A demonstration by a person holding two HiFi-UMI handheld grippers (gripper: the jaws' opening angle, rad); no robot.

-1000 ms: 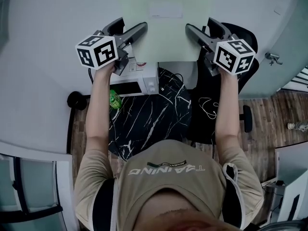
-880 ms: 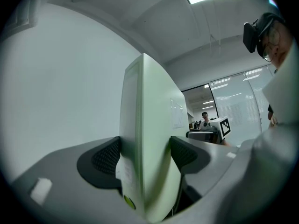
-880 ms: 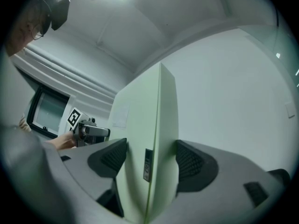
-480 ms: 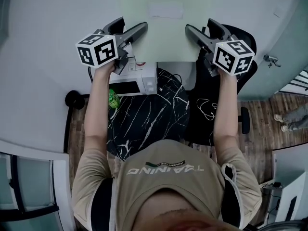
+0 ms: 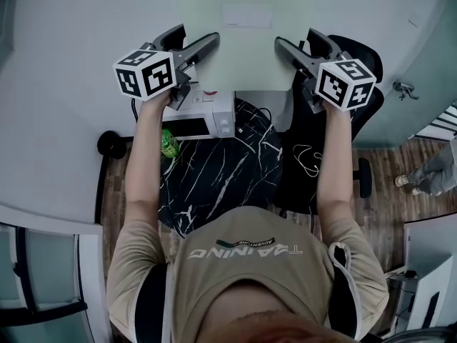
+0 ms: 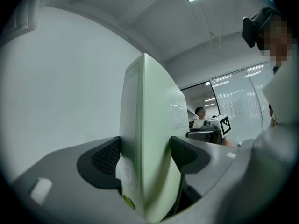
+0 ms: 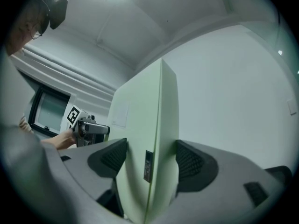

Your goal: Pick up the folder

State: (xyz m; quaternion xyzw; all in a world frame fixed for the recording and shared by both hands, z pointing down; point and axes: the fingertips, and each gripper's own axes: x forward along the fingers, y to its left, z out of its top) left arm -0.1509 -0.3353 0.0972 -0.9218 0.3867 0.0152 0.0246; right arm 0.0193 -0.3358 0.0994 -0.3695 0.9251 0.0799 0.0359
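Two grippers are closed on the pale green folder (image 5: 246,45). The left gripper (image 5: 208,45) pinches its near left side and the right gripper (image 5: 281,46) its near right side, with the pads flat on the covers. The folder reaches out past the edge of the white counter (image 5: 64,27); I cannot tell if its far end rests there. For a good lift, raise both hands together and level, with an even squeeze, so the folder does not twist or slip.

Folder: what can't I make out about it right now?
- Folder top: cut off by the head view's upper edge.
- Its label: print too small to read, head view.
- Dark tag on its edge: too small to read, right gripper view.
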